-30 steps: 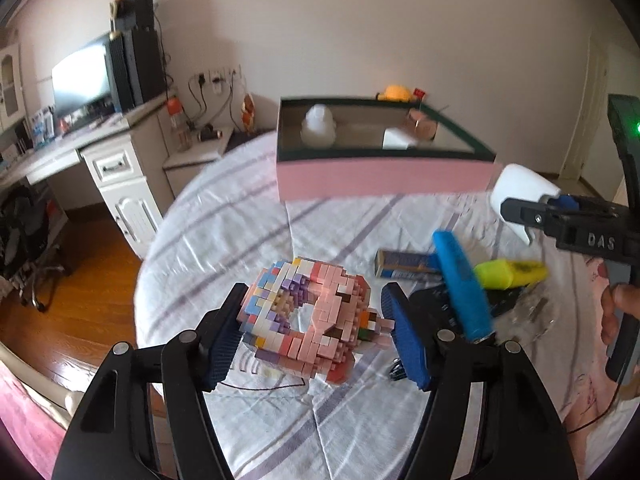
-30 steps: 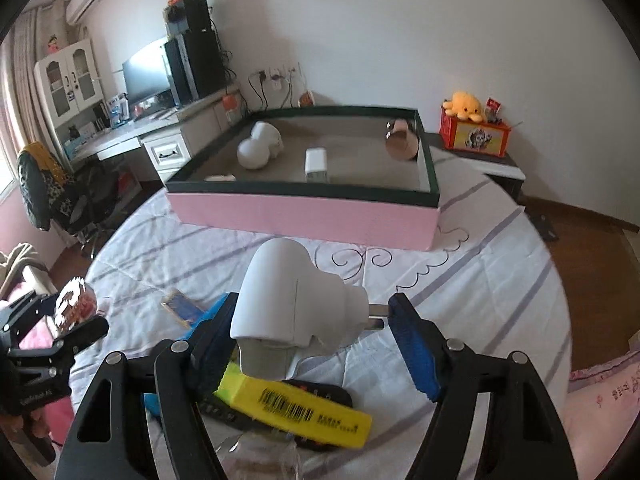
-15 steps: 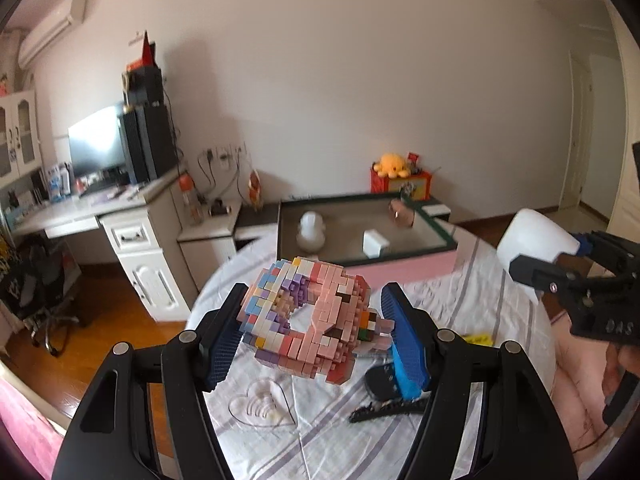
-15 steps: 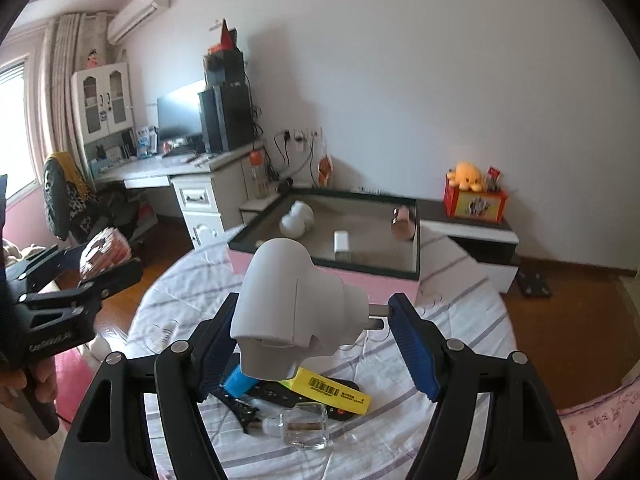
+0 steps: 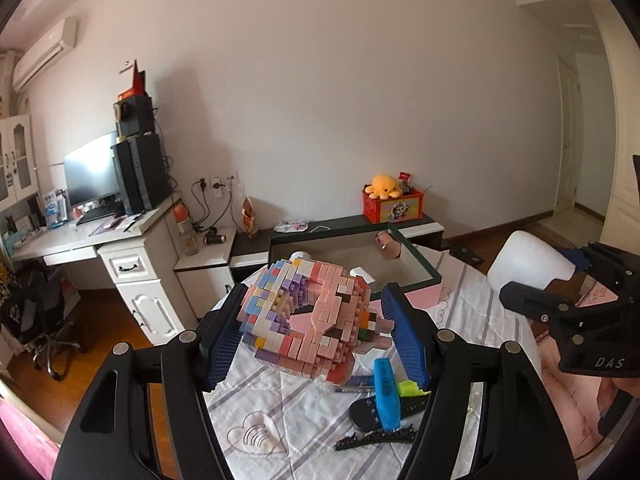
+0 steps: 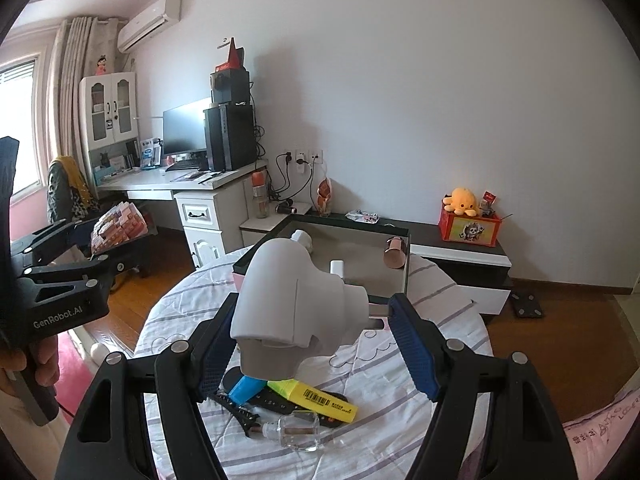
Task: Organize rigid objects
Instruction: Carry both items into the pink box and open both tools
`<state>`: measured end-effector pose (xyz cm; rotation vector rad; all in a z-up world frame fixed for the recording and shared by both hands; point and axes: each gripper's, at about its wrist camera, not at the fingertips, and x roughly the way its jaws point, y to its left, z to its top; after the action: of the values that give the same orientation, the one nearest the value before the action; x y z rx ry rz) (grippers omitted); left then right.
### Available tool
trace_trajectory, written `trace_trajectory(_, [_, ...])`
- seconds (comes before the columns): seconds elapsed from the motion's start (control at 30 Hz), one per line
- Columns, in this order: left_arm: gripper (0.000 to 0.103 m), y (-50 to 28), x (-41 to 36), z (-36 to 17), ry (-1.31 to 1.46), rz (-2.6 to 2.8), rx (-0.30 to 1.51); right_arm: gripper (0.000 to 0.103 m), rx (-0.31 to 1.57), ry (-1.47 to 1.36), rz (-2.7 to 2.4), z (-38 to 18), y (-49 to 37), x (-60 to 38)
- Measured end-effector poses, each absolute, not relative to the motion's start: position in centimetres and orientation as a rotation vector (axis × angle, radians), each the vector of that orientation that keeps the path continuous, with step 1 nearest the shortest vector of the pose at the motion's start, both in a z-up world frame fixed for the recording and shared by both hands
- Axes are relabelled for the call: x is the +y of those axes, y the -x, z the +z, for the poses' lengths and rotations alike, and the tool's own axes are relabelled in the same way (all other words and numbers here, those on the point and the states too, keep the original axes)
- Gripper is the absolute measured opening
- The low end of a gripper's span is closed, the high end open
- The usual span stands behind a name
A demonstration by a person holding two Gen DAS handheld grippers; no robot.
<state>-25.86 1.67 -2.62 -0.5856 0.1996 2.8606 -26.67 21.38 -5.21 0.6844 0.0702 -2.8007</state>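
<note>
Clamping a pink brick model (image 5: 316, 316) between its blue pads, the left hand-held gripper (image 5: 316, 332) is carrying it clear above the worktop (image 5: 288, 412); the pads are pressing on opposite flanks, probably because that wide hold is keeping the loose-looking bricks from twisting apart. Beside it, the right hand-held gripper (image 6: 308, 336) is gripping a white plug adapter (image 6: 296, 308), one pad on its rounded body and the other on the metal pins, so the bulky head is sticking up out of the jaws. Both loads are hanging high, likely to clear the rim of the pink box (image 6: 402, 264) standing further back on the worktop. That box is already holding a white bulb-shaped thing, a small white block and a copper-coloured cylinder (image 6: 394, 252), which suggests it is serving as the collecting place. Below the grippers, a yellow highlighter (image 6: 316, 398), a blue marker (image 5: 386, 396), a black hair clip (image 5: 376, 438) and a small glass bottle (image 6: 300, 428) are lying unsorted.
</note>
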Motion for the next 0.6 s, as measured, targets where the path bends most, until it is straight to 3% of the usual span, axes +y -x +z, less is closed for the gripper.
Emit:
trace_trajectory(0.33, [0.069,30.8,3.2,-2.4,0.610,2.846,0.254,0.074,0.052,-0.722,-2.799,-5.8,31.0,22.7])
trace_trajectory(0.6, [0.069,39.5,5.7,-4.3,0.744,2.740,0.290,0.074,0.125,-0.852,-2.765,-7.7,38.5,22.6])
